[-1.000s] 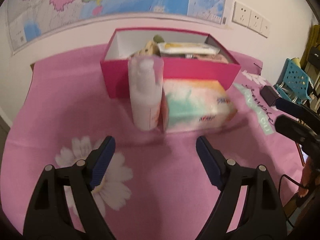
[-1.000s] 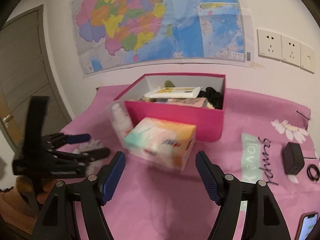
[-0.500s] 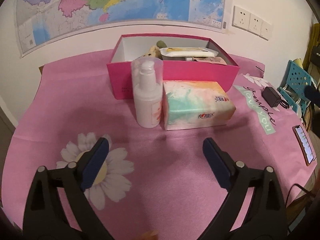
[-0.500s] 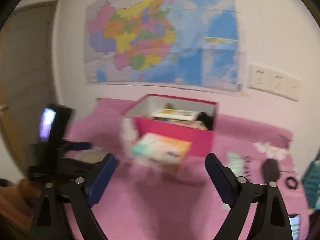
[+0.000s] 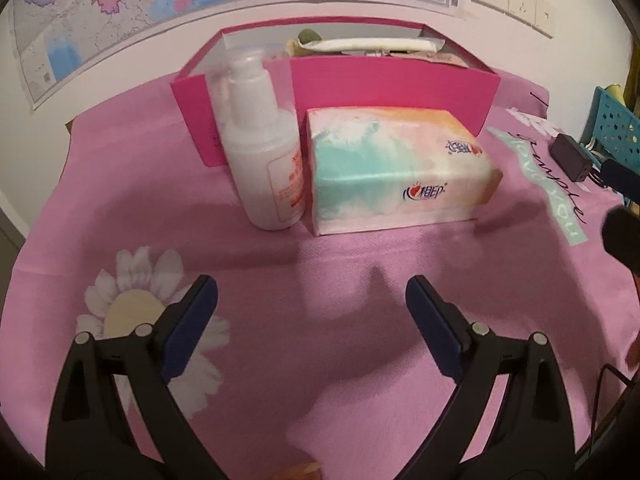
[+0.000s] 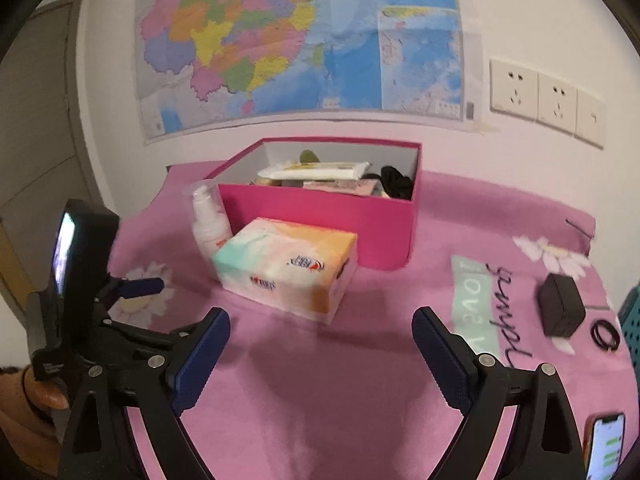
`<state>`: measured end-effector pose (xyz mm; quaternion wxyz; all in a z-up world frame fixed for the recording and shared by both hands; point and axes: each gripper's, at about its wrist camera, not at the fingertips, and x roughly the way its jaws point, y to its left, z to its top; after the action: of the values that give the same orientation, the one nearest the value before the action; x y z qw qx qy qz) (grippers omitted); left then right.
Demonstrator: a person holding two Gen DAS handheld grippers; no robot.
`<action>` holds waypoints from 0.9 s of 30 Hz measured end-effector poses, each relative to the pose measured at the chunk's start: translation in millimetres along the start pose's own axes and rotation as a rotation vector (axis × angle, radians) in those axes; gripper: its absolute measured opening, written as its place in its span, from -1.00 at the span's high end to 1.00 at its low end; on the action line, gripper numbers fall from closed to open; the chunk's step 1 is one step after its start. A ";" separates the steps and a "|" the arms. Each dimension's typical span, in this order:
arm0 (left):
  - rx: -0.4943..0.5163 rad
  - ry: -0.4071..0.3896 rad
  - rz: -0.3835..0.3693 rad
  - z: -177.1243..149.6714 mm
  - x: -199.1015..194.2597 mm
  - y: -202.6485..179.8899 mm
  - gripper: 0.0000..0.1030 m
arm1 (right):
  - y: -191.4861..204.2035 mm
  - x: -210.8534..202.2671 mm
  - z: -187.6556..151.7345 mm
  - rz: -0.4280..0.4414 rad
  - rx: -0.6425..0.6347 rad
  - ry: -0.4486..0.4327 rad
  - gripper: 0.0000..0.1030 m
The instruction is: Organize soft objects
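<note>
On the pink tablecloth [image 5: 140, 208], a tissue pack [image 5: 394, 170] is lying just beside a white pump bottle [image 5: 264, 160], both in front of the pink box [image 5: 396, 92] holding soft items. Left gripper [image 5: 312, 304] and right gripper [image 6: 320, 336] are hovering near the pack, jaws spread wide after just opening, grasping nothing.

Pink cloth-covered table [image 6: 320, 400] bears pink box [image 6: 320, 220]; tissue pack [image 6: 288, 264]; pump bottle [image 5: 264, 160]; charger [image 6: 560, 312]; phone [image 6: 606, 448].
</note>
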<state>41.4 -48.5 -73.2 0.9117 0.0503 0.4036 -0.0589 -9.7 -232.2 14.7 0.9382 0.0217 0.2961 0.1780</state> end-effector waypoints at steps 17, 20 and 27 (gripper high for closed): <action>-0.015 0.062 0.011 7.6 26.2 -10.4 -0.86 | -34.9 46.8 -5.9 -0.035 0.176 0.180 -0.83; -0.027 0.063 0.013 8.4 27.4 -9.8 -0.86 | -40.4 54.2 -9.8 -0.023 0.232 0.233 -0.83; -0.080 0.085 0.009 10.5 36.2 -2.8 -1.00 | -37.4 64.4 -12.8 -0.069 0.188 0.255 -0.83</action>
<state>72.7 -55.2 -93.2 0.8953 0.0181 0.4436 -0.0367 44.2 -245.7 -36.6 0.8924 0.0764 0.4287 0.1184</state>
